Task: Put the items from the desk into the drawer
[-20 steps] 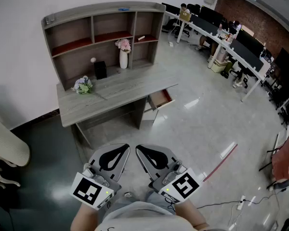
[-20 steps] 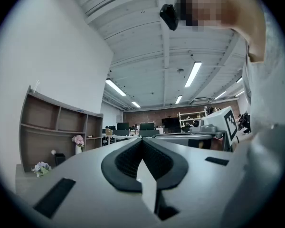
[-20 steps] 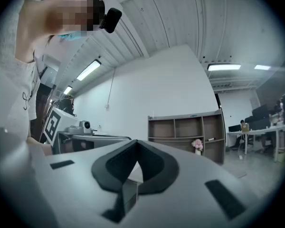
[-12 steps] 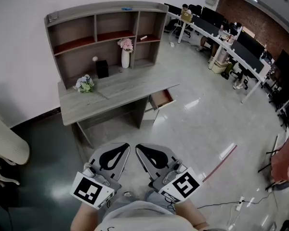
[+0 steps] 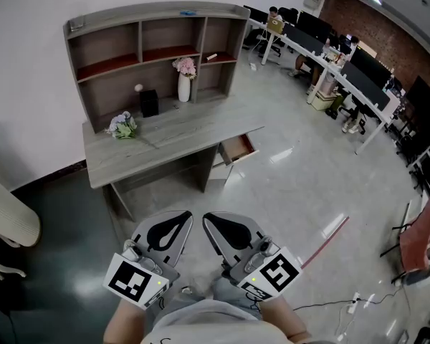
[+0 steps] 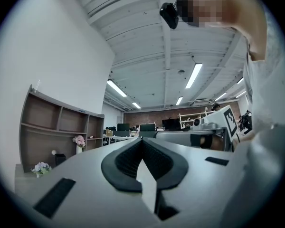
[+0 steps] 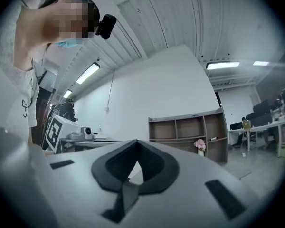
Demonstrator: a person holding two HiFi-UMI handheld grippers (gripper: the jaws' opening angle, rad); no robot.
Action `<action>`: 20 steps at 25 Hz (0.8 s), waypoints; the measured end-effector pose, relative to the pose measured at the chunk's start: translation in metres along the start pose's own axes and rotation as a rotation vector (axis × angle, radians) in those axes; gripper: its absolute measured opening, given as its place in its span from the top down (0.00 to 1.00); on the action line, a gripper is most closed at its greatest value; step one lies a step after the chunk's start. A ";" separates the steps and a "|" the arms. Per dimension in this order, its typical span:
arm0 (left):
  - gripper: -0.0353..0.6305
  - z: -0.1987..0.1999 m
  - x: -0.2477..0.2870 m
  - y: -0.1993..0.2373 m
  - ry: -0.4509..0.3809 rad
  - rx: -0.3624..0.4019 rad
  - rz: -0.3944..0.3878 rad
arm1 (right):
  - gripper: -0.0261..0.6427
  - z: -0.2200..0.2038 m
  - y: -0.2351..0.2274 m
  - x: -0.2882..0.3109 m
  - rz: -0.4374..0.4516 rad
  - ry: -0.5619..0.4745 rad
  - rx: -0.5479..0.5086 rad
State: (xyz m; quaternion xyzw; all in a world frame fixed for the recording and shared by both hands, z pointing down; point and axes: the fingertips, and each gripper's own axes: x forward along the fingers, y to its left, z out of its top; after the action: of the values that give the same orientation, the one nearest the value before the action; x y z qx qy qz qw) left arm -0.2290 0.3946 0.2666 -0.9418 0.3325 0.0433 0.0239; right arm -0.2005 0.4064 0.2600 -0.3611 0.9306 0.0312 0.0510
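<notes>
The desk (image 5: 179,138) has drifted slightly left in the head view and is still well off. The left gripper (image 5: 180,221) and right gripper (image 5: 213,224) are held at the body, jaws together on nothing. Best to step close, then open over the posy (image 5: 122,126), box (image 5: 149,103) or vase (image 5: 184,84); the drawer (image 5: 238,149) stands open.

No readable text, label, brand or number anywhere in room.

Left marker cube (image 5: 134,281) on left gripper (image 5: 187,217): black-and-white square pattern only, no letters or digits. Right marker cube (image 5: 274,273) on right gripper (image 5: 207,218): same.

Dark print on person's white shirt (image 7: 24,104), right gripper view: too blurred to read.

Blue patch (image 5: 184,13) on top of shelf unit (image 5: 129,16): too small to tell.
</notes>
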 end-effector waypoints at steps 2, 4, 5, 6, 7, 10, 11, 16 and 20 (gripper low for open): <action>0.94 0.000 0.008 0.003 -0.003 -0.002 -0.004 | 0.95 0.000 -0.006 0.001 0.016 0.008 -0.016; 0.94 -0.001 0.018 0.009 -0.002 -0.004 -0.005 | 0.95 0.001 -0.016 0.003 0.011 0.006 -0.036; 0.94 -0.003 0.024 0.012 0.000 -0.007 -0.005 | 0.95 0.000 -0.023 0.005 0.007 0.009 -0.038; 0.94 -0.004 0.031 0.016 0.000 -0.012 -0.004 | 0.95 -0.002 -0.030 0.006 0.003 0.014 -0.036; 0.94 -0.006 0.037 0.019 0.000 -0.018 -0.003 | 0.95 -0.005 -0.038 0.008 0.001 0.020 -0.034; 0.94 -0.010 0.061 0.028 -0.002 -0.025 0.005 | 0.95 -0.011 -0.065 0.012 -0.006 0.026 -0.027; 0.94 -0.010 0.070 0.031 0.000 -0.021 0.008 | 0.95 -0.011 -0.076 0.015 -0.008 0.024 -0.024; 0.94 -0.006 0.117 0.053 0.003 -0.006 0.027 | 0.95 -0.007 -0.130 0.032 0.010 0.017 -0.024; 0.94 -0.002 0.157 0.065 -0.001 -0.003 0.048 | 0.95 -0.003 -0.169 0.043 0.037 0.017 -0.025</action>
State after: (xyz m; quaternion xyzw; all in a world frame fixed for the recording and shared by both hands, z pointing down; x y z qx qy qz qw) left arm -0.1477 0.2463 0.2527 -0.9336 0.3548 0.0450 0.0217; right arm -0.1177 0.2529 0.2542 -0.3448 0.9370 0.0405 0.0380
